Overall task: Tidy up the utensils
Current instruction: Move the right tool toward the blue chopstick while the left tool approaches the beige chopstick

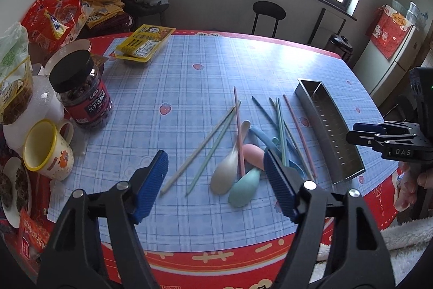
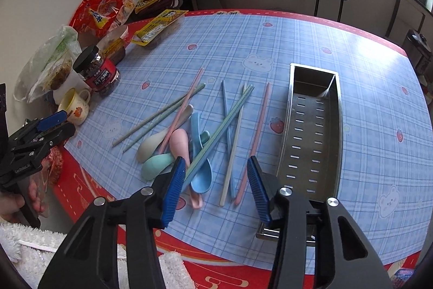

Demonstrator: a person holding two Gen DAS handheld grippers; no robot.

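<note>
A loose heap of pastel utensils lies mid-table: a cream spoon (image 1: pixel 224 175), a teal spoon (image 1: pixel 245 188), a pink spoon (image 1: pixel 254 153), a blue spoon (image 2: pixel 201 178) and several thin chopsticks (image 2: pixel 234 151) crossing them. To their right stands a long perforated metal holder (image 2: pixel 311 132), with nothing in it. My left gripper (image 1: pixel 216 180) hovers open above the near end of the heap, touching nothing. Over the chopstick ends beside the holder my right gripper (image 2: pixel 215 188) is also open, its pads clear of everything. Each gripper shows in the other's view: the right gripper (image 1: pixel 351 133), the left gripper (image 2: pixel 66 123).
Along the table's left side stand a dark-lidded jar (image 1: pixel 81 91), a yellow-rimmed mug (image 1: pixel 46 151), a plate of food (image 1: pixel 13 186), snack bags (image 1: pixel 54 18) and a yellow packet (image 1: pixel 146 42). The red table border (image 1: pixel 216 259) runs close below. A black stool (image 1: pixel 268 12) stands beyond.
</note>
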